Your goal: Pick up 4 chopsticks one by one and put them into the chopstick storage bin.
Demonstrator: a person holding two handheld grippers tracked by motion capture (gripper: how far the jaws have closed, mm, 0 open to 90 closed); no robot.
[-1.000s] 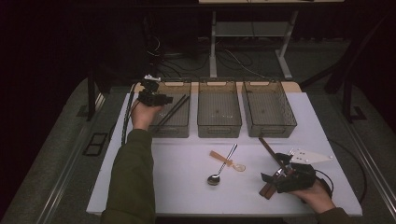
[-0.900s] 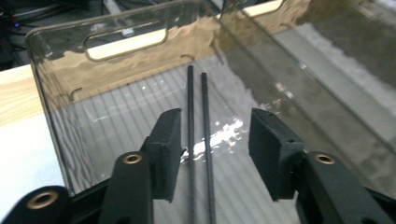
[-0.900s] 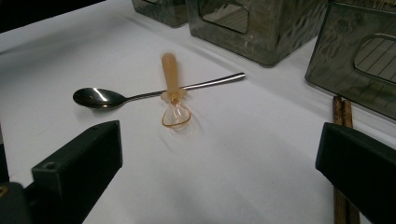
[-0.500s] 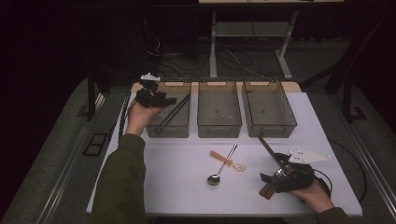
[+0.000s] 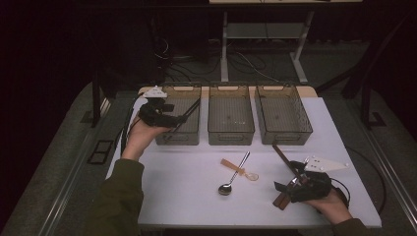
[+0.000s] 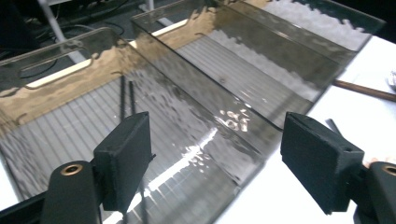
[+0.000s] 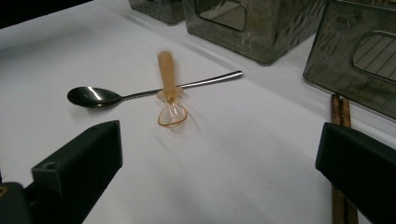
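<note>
Since the earlier high view the left tongs [image 5: 169,118] have drawn back from over the left bin [image 5: 178,119] toward the left edge of the frame, and their jaws have just been opening. In the left gripper view they stand wide apart with nothing between them, and the pair of black chopsticks [image 6: 126,95] lies inside that bin in the upper left of the frame, its upper end propped on the bin's rim in the high view.

The right tongs [image 5: 290,189] rest low at the lower right of the high view, released and empty, with the brown chopsticks [image 5: 282,160] just beside them on the white tabletop [image 5: 187,172]. Near the centre the metal spoon [image 5: 235,173] and the amber plastic spoon [image 5: 239,169] lie crossed and touching.

The step in hand appears to be finishing the drop. To do it well, the left tongs should lift clear of the bin wall before swinging away, since the leaning black chopsticks could be nudged out. For the next pick, the amber plastic spoon lies on top, so taking it by its handle first would avoid dragging the metal spoon.
</note>
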